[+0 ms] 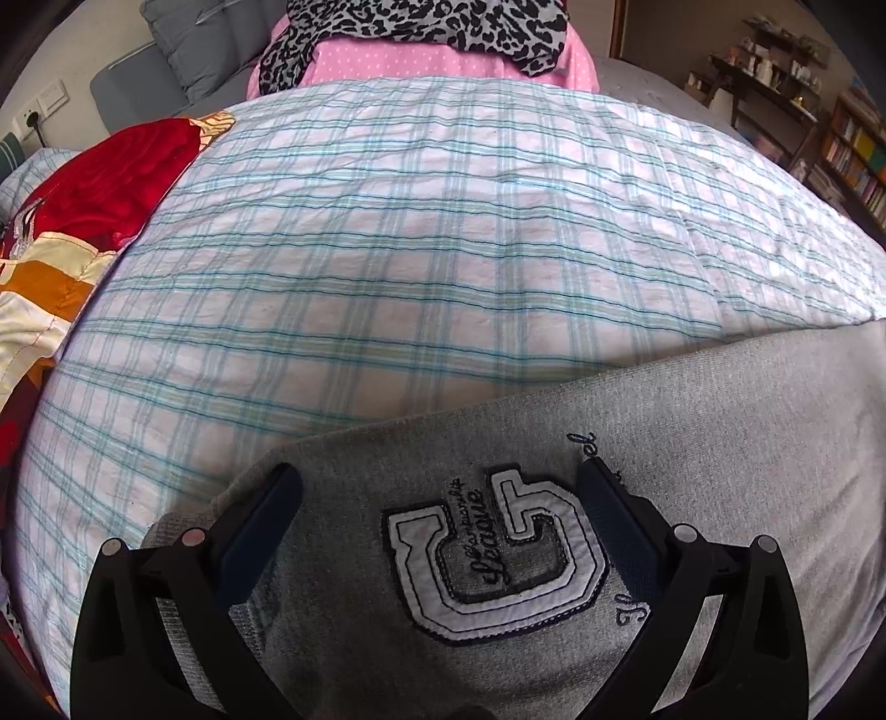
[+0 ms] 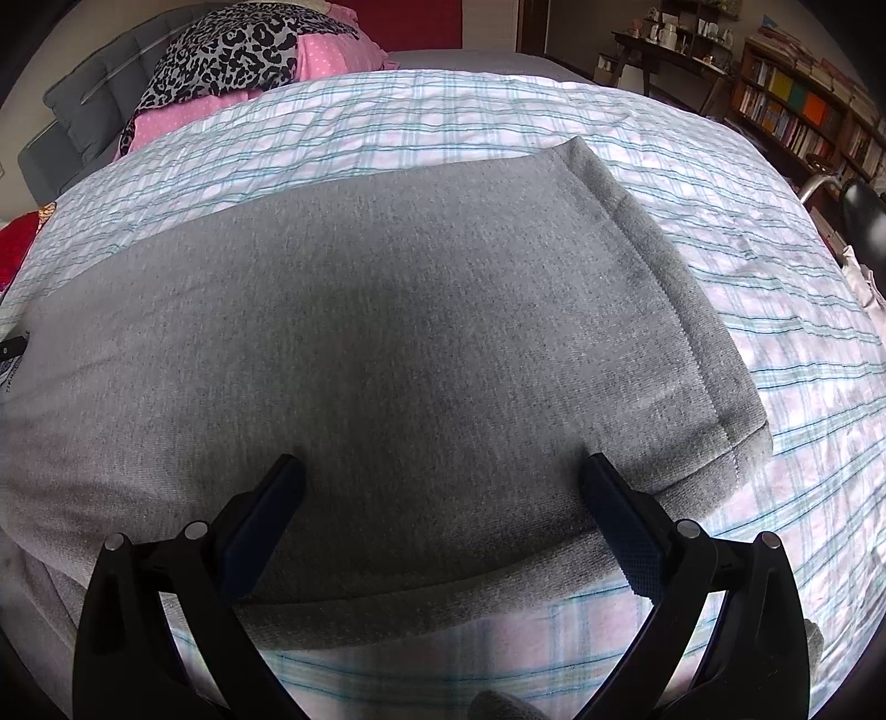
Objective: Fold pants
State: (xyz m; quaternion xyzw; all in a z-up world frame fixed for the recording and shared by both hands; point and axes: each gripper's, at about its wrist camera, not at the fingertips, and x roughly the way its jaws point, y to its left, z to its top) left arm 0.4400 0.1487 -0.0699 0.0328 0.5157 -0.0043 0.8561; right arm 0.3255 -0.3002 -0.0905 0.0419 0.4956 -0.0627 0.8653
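Grey sweatpants [image 2: 387, 332] lie flat on a plaid bedspread [image 2: 775, 387]. In the right wrist view the leg runs up to a ribbed cuff [image 2: 681, 310] at the right. In the left wrist view the pants [image 1: 720, 443] show a white letter patch [image 1: 498, 554]. My left gripper [image 1: 440, 495] is open, its fingers either side of the patch, just above the cloth. My right gripper [image 2: 443, 487] is open over the near edge of the leg, close to the cuff end.
The plaid bedspread [image 1: 387, 249] covers the bed. A red and orange quilt [image 1: 83, 221] lies at the left. Pink and leopard-print bedding [image 1: 421, 33] sits at the head. Bookshelves [image 2: 803, 111] stand at the right.
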